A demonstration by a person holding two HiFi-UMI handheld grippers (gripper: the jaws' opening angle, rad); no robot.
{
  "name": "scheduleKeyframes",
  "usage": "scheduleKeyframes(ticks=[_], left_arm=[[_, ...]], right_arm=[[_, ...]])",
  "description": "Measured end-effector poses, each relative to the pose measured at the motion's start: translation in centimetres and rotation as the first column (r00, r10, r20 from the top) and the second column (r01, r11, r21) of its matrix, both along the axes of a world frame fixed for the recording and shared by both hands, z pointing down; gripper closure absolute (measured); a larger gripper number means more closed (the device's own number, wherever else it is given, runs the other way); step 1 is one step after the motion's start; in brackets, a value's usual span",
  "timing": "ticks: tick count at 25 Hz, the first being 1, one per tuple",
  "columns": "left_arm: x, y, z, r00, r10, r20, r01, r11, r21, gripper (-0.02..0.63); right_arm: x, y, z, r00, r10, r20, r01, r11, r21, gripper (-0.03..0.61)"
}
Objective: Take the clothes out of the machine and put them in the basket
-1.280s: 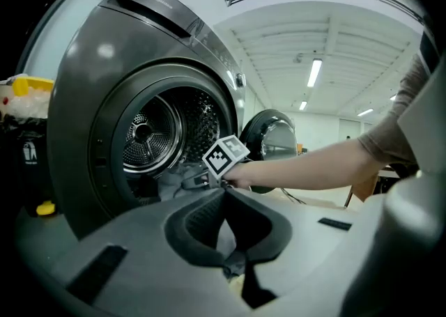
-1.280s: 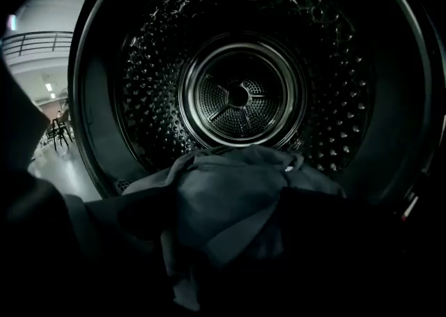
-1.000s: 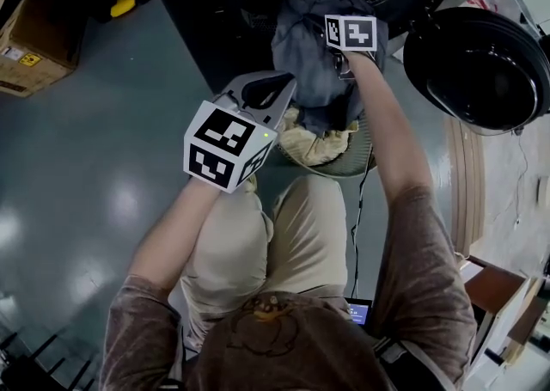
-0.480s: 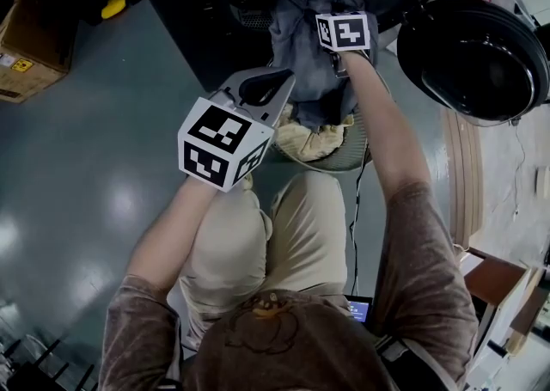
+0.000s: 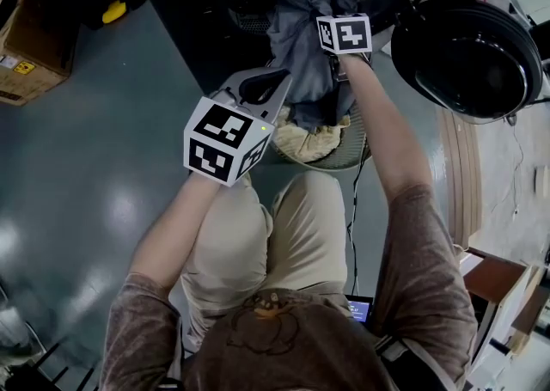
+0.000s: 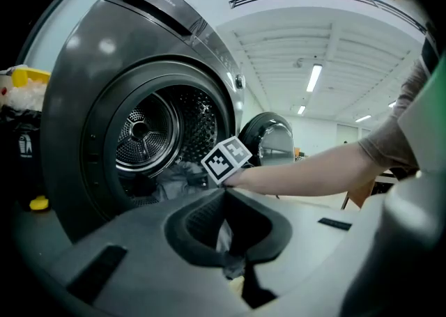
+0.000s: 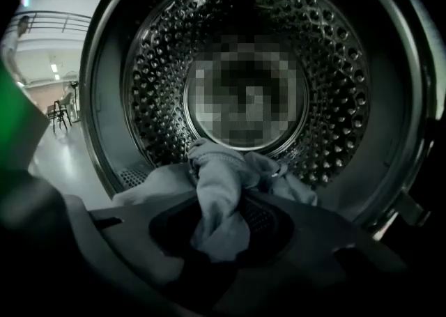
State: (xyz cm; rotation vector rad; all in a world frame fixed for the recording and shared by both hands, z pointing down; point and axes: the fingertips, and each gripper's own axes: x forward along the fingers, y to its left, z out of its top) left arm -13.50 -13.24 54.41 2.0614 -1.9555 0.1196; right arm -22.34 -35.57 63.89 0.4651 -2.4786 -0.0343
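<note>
Gripping | right gripper (image 7: 224, 204) fingers, just closing, are pinching grey garment (image 7: 212, 169) at drum (image 7: 334, 106) mouth | left gripper (image 5: 258, 88) fingers are resting together, empty, near basket (image 5: 351, 154) | advising: lifting bunch clear of drum before swinging.

grey-blue garment (image 5: 301, 33), cream cloth (image 5: 314, 142), teal floor (image 5: 86, 166)

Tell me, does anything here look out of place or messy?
Nothing looks damaged or spilled. The one untidy thing is a grey garment hanging half out of the machine's drum, draped down above the basket. The right gripper has just been closing its jaws on a fold of it.
</note>
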Motion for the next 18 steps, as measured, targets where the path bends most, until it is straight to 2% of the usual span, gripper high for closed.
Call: scheduleKeyframes(ticks=[4,10,18], left_arm=[[0.2,-0.1,0.1,1.000,0.004,0.025,-0.003,1.000,-0.005,0.606],[0.8,-0.8,0.5,0.999,0.014,0.035,-0.014,1.000,-0.012,0.606],[1.8,-2.2,1.0,0.999,0.029,0.042,-0.029,0.999,-0.019,0.606]], right_arm=[[1.6,1.1,-3.2,0.997,-0.022,0.068,0.022,1.000,0.001,0.477],[6.2,3.0,-7.5,0.987,-0.027,0.161,0.028,1.000,-0.008,0.477],[14.4,5.7,-7.8,0.978,0.008,0.207,0.006,0.998,-0.069,0.476]])
